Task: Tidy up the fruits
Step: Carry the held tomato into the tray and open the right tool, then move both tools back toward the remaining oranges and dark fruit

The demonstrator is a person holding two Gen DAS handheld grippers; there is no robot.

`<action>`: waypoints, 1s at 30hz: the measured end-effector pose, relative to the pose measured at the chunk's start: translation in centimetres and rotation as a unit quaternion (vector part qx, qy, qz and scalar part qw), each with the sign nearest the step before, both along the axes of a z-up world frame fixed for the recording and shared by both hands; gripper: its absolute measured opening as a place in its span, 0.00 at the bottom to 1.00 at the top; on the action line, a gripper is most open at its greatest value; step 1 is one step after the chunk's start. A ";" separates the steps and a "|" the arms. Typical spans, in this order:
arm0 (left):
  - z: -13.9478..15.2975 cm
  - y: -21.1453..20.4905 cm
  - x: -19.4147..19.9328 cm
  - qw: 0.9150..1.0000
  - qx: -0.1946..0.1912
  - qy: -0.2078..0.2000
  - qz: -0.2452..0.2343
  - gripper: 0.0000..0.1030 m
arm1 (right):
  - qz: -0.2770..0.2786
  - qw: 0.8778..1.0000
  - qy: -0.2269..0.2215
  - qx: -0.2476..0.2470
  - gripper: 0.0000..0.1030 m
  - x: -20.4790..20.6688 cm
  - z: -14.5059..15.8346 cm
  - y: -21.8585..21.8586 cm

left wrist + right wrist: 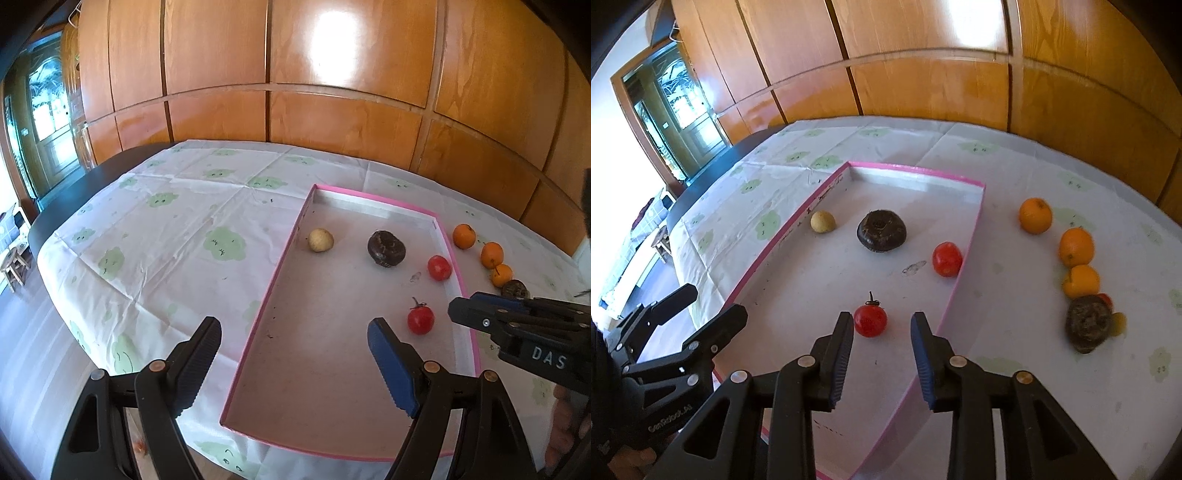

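A pink-rimmed white tray [373,197] [916,170] holds a yellow fruit [320,240] [822,221], a dark brown fruit [386,248] [881,230] and two tomatoes. The far tomato [439,267] [946,259] lies by the right rim. The stemmed tomato [420,320] [870,320] rests on the tray floor just at the tips of my right gripper [882,321] [456,310], beside the left pad with a gap to the right one. My left gripper [293,326] [713,304] stands open over the tray's near left rim, with nothing between its fingers.
Right of the tray on the green-patterned cloth lie three oranges [492,254] [1076,246] in a row and another dark fruit [515,289] [1087,323], with small red and yellow fruits half hidden behind it. A wooden panel wall [332,110] backs the table.
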State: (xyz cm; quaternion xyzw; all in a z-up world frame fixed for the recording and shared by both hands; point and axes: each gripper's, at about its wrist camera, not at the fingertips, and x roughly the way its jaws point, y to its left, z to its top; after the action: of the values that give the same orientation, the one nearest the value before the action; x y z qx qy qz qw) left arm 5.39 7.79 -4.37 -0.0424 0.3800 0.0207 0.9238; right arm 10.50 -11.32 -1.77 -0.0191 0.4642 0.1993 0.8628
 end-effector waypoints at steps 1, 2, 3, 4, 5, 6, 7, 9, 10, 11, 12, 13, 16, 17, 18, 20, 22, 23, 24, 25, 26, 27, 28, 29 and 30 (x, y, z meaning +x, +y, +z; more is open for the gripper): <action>0.1 -0.1 -0.1 1.000 0.002 -0.002 -0.001 0.80 | 0.000 1.000 -0.005 -0.002 0.33 -0.2 0.2 -0.1; 0.1 -0.2 -0.1 1.000 0.003 -0.002 -0.002 0.80 | 0.000 1.000 -0.009 -0.003 0.33 -0.4 0.4 -0.2; 0.2 -0.3 -0.1 1.000 0.004 -0.003 -0.002 0.80 | 0.000 1.000 -0.013 -0.003 0.33 -0.5 0.6 -0.2; 0.2 -0.3 -0.2 1.000 0.004 -0.003 -0.004 0.80 | 0.000 1.000 -0.018 -0.006 0.34 -0.7 0.8 -0.3; 0.2 -0.4 -0.2 1.000 0.004 -0.003 -0.004 0.80 | 0.000 1.000 -0.021 -0.009 0.34 -0.9 0.9 -0.3; 0.2 -0.5 -0.3 1.000 0.005 -0.004 -0.006 0.80 | 0.000 1.000 -0.026 -0.013 0.34 -1.1 1.0 -0.3; 0.3 -0.5 -0.4 1.000 0.005 -0.004 -0.007 0.80 | 0.000 0.999 -0.029 -0.015 0.34 -1.2 1.0 -0.4; 0.4 -0.7 -0.5 1.000 0.006 -0.006 -0.010 0.80 | 0.001 0.999 -0.033 -0.021 0.34 -1.4 1.1 -0.5; 0.5 -0.8 -0.5 1.000 0.005 -0.007 -0.012 0.80 | 0.002 0.999 -0.034 -0.023 0.34 -1.5 1.2 -0.5; 0.5 -0.8 -0.6 1.000 0.005 -0.006 -0.014 0.80 | 0.002 0.999 -0.037 -0.027 0.34 -1.7 1.2 -0.6; 0.5 -1.0 -0.6 1.000 0.005 -0.006 -0.016 0.80 | 0.002 0.999 -0.038 -0.028 0.34 -1.7 1.2 -0.7; 0.5 -1.1 -0.7 1.000 0.006 -0.007 -0.019 0.80 | 0.001 0.999 -0.039 -0.029 0.34 -1.8 1.3 -0.8; 0.5 -1.6 -0.8 1.000 0.013 -0.006 -0.026 0.80 | -0.002 0.999 -0.041 -0.030 0.34 -2.0 1.4 -1.4; 0.5 -1.8 -0.8 0.999 0.015 -0.007 -0.029 0.80 | -0.003 0.999 -0.042 -0.031 0.34 -2.0 1.4 -1.6; 0.5 -2.0 -0.9 0.999 0.016 -0.006 -0.031 0.80 | -0.004 0.999 -0.043 -0.032 0.34 -2.0 1.5 -1.8; 0.4 -2.2 -0.9 0.999 0.020 -0.006 -0.033 0.80 | -0.007 0.998 -0.046 -0.035 0.34 -2.0 1.8 -2.4; 0.4 -2.4 -1.0 0.999 0.022 -0.006 -0.036 0.80 | -0.009 0.998 -0.048 -0.037 0.34 -2.0 1.9 -3.1; 0.4 -2.5 -1.0 0.999 0.023 -0.006 -0.038 0.80 | -0.011 0.998 -0.050 -0.040 0.34 -1.9 2.0 -3.4; 0.4 -2.5 -1.0 0.999 0.024 -0.006 -0.039 0.80 | -0.012 0.998 -0.052 -0.045 0.34 -1.8 2.2 -3.9; 0.4 -2.6 -1.1 0.999 0.025 -0.006 -0.041 0.80 | -0.013 0.997 -0.054 -0.048 0.34 -1.8 2.3 -4.2; 0.5 -2.7 -1.1 0.999 0.026 -0.007 -0.043 0.80 | -0.015 0.997 -0.056 -0.053 0.34 -1.6 2.5 -4.8; 0.5 -2.8 -1.1 0.999 0.028 -0.007 -0.046 0.80 | -0.017 0.997 -0.058 -0.056 0.34 -1.5 2.6 -5.2; 0.5 -2.9 -1.1 0.998 0.029 -0.007 -0.048 0.80 | -0.020 0.996 -0.059 -0.060 0.34 -1.3 2.8 -5.8; 0.5 -3.1 -1.1 0.998 0.029 -0.007 -0.051 0.80 | -0.023 0.996 -0.060 -0.064 0.34 -1.2 2.9 -6.3; 0.5 -3.2 -1.0 0.998 0.030 -0.006 -0.055 0.79 | -0.028 0.995 -0.062 -0.068 0.34 -1.0 3.1 -7.0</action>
State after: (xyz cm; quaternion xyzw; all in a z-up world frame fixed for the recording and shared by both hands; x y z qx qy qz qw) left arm 4.35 4.58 -3.89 0.0060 0.3751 -0.0189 0.9268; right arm 9.51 -18.32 1.34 -0.0774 0.4225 0.1412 0.8920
